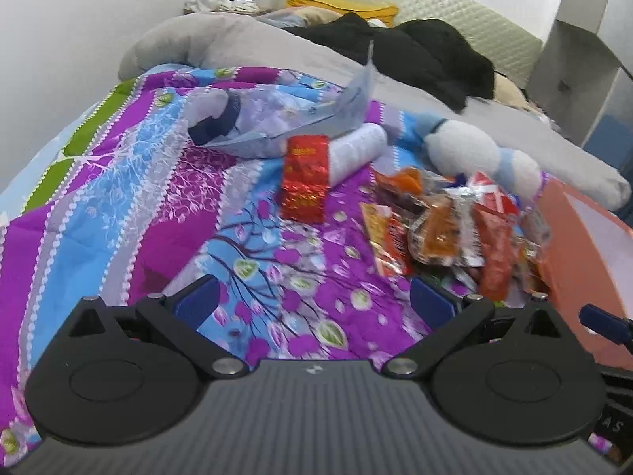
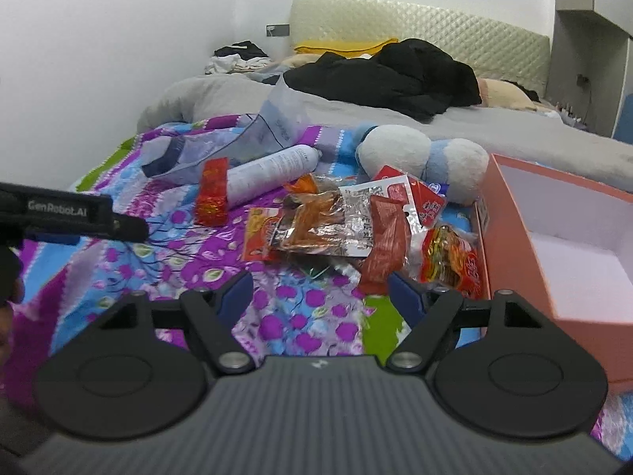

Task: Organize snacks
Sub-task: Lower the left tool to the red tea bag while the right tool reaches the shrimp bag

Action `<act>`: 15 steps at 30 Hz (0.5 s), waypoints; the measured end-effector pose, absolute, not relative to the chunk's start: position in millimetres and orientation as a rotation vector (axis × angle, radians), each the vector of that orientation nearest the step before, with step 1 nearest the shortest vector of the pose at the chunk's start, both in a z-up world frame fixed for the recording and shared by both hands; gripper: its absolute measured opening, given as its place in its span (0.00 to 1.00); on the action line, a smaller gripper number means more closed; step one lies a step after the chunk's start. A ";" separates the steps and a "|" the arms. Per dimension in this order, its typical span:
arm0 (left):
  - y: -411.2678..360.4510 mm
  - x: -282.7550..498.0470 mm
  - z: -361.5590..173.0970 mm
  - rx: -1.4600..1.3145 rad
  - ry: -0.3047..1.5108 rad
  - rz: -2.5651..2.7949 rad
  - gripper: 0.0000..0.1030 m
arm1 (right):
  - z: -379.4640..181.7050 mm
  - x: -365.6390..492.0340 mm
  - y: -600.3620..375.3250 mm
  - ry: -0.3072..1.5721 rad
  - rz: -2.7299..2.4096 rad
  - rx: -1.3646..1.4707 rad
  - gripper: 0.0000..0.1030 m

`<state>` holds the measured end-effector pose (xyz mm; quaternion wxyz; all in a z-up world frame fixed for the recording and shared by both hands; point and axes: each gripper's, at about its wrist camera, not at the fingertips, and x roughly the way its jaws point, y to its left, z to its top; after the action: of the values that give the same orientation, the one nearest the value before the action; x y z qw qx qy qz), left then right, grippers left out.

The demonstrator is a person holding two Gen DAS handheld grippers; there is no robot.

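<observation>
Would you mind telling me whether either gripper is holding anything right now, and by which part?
Nothing is held. The left gripper and right gripper both have open, empty jaws above the quilt, short of the snack pile.

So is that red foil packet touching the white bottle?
Touching. In the right wrist view the red foil packet lies right against the white bottle, its edge overlapping the bottle's lower end with no gap.

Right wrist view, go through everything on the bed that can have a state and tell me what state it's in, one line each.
Pink box: open, empty inside.
Snack packets: heaped loose on the quilt, none boxed.
Red foil packet: lying apart from the heap.
White bottle: lying on its side.
Clear plastic bag: crumpled, partly upright.
Plush toy: lying down.
Right gripper: jaws open, nothing between.
Left gripper: jaws open, nothing between.
</observation>
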<state>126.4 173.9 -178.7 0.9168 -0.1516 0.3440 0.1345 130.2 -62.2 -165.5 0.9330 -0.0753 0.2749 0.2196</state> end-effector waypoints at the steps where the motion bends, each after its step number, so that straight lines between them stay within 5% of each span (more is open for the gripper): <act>1: 176.7 132.5 -182.7 -0.307 0.711 0.285 1.00 | -170.3 135.3 -58.1 0.567 0.455 -0.164 0.75; 15: 227.7 216.8 -222.0 -0.308 0.732 0.307 0.99 | -216.5 209.9 -9.5 0.609 0.528 -0.241 0.82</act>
<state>216.8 227.7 -222.0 0.9106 -0.1494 0.3552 0.1491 209.9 -9.5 -216.5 0.9128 -0.1170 0.2955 0.2565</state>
